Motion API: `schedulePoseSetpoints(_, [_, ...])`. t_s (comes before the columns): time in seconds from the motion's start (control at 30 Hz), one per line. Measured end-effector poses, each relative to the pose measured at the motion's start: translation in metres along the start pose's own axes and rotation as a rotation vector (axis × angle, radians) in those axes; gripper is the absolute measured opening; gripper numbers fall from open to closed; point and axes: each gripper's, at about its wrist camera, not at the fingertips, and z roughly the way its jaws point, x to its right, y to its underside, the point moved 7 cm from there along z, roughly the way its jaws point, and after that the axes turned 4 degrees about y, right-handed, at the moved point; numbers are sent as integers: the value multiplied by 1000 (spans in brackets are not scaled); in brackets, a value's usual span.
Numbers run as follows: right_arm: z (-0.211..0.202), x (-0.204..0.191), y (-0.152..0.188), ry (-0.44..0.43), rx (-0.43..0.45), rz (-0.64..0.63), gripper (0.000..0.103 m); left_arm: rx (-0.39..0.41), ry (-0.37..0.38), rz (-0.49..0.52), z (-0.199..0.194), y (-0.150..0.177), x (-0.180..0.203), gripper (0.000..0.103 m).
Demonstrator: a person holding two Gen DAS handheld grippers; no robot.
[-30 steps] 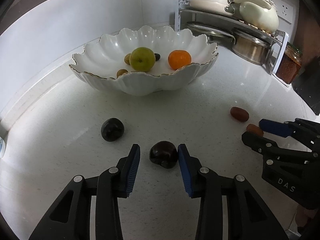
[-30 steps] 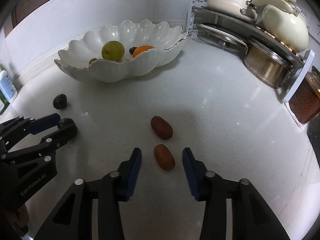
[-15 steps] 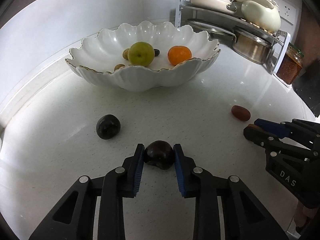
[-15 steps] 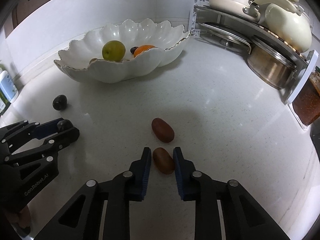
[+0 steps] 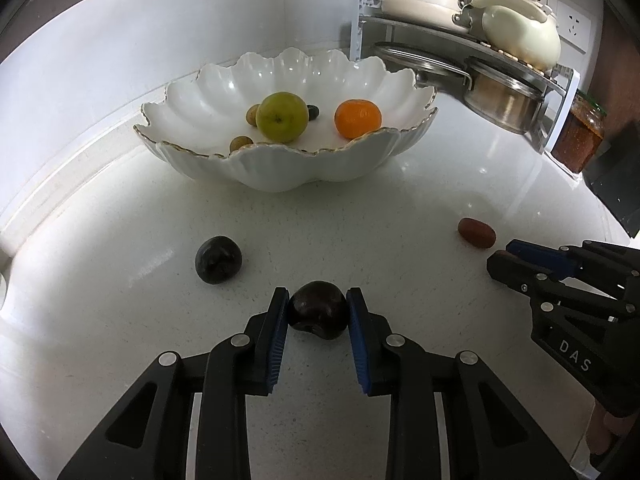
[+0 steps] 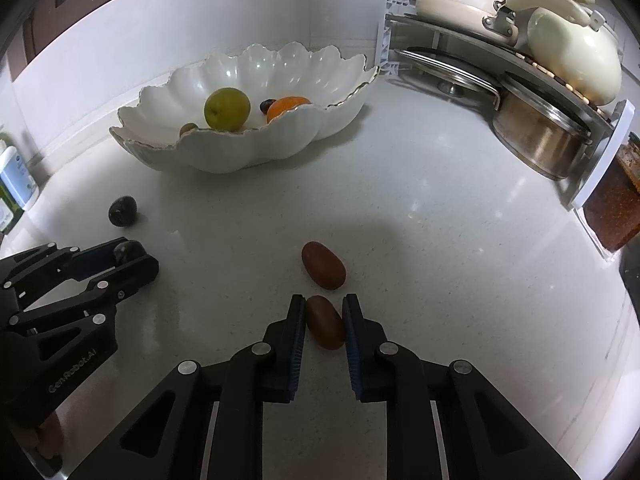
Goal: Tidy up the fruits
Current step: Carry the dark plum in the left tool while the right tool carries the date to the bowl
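1. White speckled table (image 5: pixel 400 220) runs into a tiled corner, where a metal rack (image 6: pixel 500 60) holds pots and lids.
2. Near the wall stands a scalloped white bowl (image 5: pixel 280 172) holding a green fruit (image 5: pixel 282 117), an orange (image 5: pixel 357 118) and a few small fruits.
3. Left tool (image 5: pixel 318 312) is clenched on a dark round fruit (image 5: pixel 318 315) resting on the table; a second dark fruit (image 5: pixel 218 259) lies nearby to its left.
4. Right tool (image 6: pixel 324 320) grips a brown oval fruit (image 6: pixel 325 327), with another brown oval fruit (image 6: pixel 323 265) just beyond its tips.
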Motion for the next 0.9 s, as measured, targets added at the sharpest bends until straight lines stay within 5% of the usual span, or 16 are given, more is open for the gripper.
schedulePoseSetpoints(0.9, [-42,-1,-52,8,106,-21,20,74,-27,-1,-45,-42,-7,29])
